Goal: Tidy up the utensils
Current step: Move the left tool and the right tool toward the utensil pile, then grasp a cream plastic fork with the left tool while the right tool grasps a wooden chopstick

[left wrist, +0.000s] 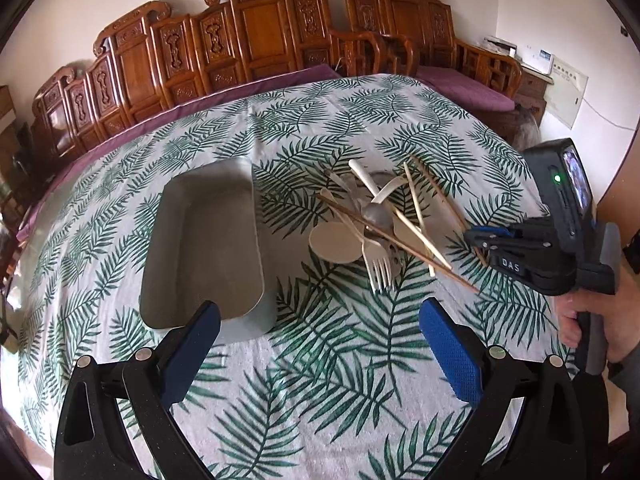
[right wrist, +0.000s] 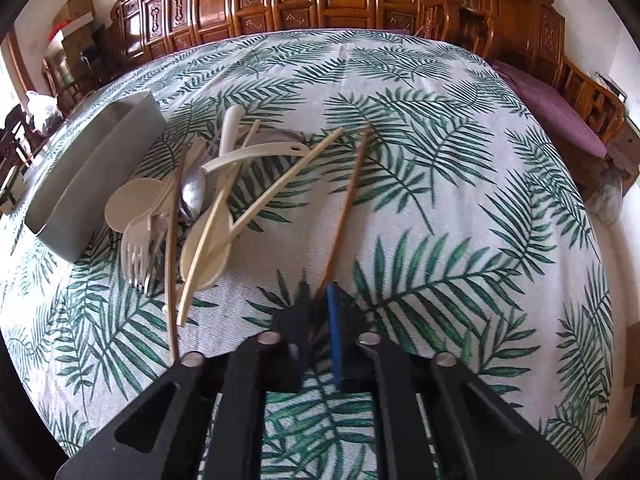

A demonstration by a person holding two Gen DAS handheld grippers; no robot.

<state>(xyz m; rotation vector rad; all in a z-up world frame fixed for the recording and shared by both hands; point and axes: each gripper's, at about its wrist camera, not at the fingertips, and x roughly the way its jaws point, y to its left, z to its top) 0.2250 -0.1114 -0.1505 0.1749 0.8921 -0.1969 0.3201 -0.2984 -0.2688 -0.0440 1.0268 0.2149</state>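
A pile of utensils (left wrist: 376,224) lies on the leaf-print tablecloth: cream spoons, a cream fork (left wrist: 378,264), a metal spoon and several chopsticks. It also shows in the right wrist view (right wrist: 200,208). A grey oblong tray (left wrist: 208,240) stands left of the pile, empty; it also shows in the right wrist view (right wrist: 96,176). My left gripper (left wrist: 320,332) is open, above the cloth in front of tray and pile. My right gripper (right wrist: 318,300) is shut on the near end of a brown chopstick (right wrist: 346,208) at the pile's right; it also appears in the left wrist view (left wrist: 478,238).
Carved wooden benches (left wrist: 256,36) with purple cushions run along the table's far side. The table edge curves off at the right, where my hand holds the right gripper's handle (left wrist: 592,320).
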